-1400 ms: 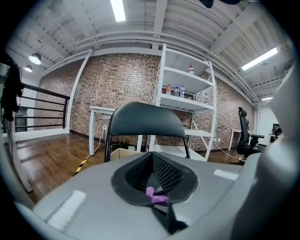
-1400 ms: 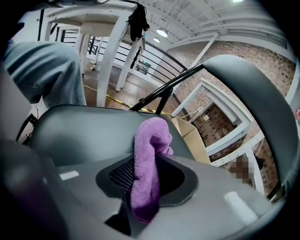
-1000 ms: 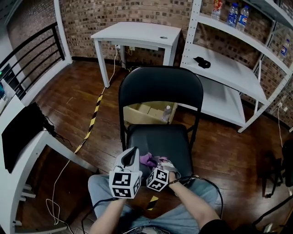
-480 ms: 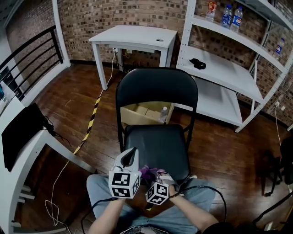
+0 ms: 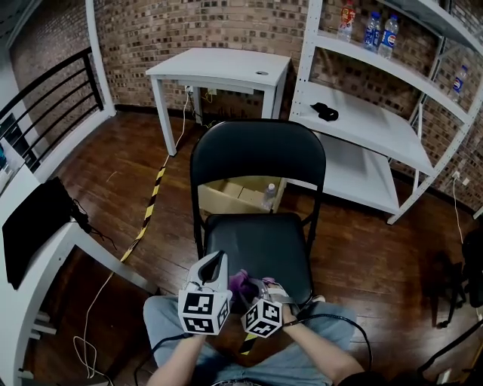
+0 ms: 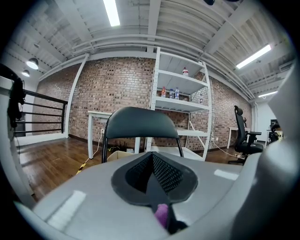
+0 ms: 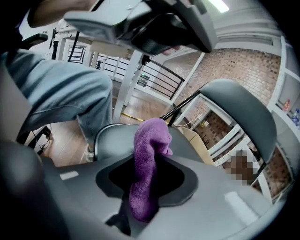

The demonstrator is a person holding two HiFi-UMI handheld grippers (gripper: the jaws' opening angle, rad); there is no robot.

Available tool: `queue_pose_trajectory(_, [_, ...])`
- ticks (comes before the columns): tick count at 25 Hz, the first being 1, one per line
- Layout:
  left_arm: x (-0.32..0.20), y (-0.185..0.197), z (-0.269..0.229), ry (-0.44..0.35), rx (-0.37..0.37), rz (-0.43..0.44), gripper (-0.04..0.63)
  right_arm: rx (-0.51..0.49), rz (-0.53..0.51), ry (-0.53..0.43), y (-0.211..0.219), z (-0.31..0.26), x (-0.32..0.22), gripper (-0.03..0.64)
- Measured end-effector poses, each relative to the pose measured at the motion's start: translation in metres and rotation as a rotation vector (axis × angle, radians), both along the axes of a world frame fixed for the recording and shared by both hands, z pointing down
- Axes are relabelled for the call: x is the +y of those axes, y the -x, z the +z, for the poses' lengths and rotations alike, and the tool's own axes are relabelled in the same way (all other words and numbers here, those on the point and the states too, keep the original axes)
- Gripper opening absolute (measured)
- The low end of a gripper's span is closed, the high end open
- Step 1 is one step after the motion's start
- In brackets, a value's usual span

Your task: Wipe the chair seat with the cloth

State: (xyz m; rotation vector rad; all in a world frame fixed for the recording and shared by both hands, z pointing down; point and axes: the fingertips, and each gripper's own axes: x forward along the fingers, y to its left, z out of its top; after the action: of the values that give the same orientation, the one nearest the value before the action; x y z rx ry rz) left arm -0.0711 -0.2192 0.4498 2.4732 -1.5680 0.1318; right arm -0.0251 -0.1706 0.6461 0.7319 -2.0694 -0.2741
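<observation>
Over the front edge of the black padded folding-chair seat [image 5: 260,240], the right claw [image 7: 146,190] clenched a purple fleecy cloth [image 7: 149,161]; just beside it, the left claw [image 6: 153,180] was pressed together.

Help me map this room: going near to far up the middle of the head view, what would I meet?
Crumpled purple cloth → black padded chair seat → black rounded chair backrest → white rectangular table → red brick wall.
</observation>
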Motion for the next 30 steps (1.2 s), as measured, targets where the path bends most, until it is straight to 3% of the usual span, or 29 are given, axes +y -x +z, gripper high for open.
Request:
queue_pose_trajectory(7, [-0.017, -0.008, 0.006, 0.013, -0.008, 0.019, 0.005, 0.041, 0.077, -0.115, -0.027, -0.046, -0.12, 0.117])
queue_pose_trajectory(13, [-0.036, -0.01, 0.009, 0.02, -0.022, 0.037, 0.005, 0.128, 0.122, -0.084, -0.045, -0.025, -0.194, 0.117])
queue_pose_trajectory(24, [-0.064, -0.007, 0.035, 0.099, -0.033, 0.036, 0.005, 0.256, 0.16, -0.047, -0.08, 0.026, -0.258, 0.117])
queue_pose_trajectory(30, [-0.066, -0.011, 0.042, 0.111, -0.049, 0.04, 0.005, 0.259, 0.19, -0.018, -0.088, 0.04, -0.266, 0.115])
